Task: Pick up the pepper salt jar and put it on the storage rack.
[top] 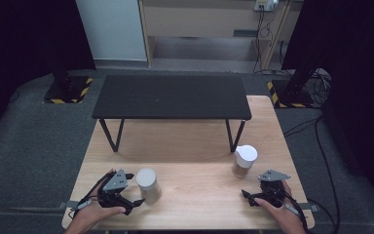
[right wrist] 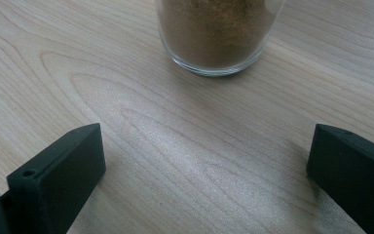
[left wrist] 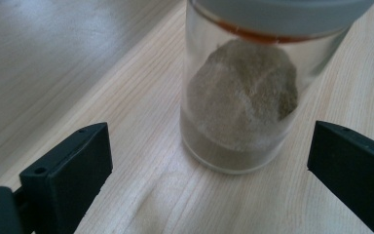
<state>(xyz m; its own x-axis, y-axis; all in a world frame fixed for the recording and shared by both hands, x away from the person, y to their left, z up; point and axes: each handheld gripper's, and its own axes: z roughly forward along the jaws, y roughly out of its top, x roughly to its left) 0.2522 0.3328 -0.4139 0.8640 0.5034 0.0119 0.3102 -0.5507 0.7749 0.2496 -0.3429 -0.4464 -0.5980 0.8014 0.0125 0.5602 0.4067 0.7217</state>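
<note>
Gaping wide, the left gripper [top: 135,202] brackets the grey-powder jar [top: 148,185] at its 12 o'clock without touching it. The right gripper [top: 246,196] is equally spread and empty, the brown-powder jar [top: 244,161] standing near its 12 o'clock.

no readable text anywhere

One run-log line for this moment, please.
left gripper: open, facing grey-powder jar | right gripper: open, short of brown-powder jar | both jars upright, lidded
</note>
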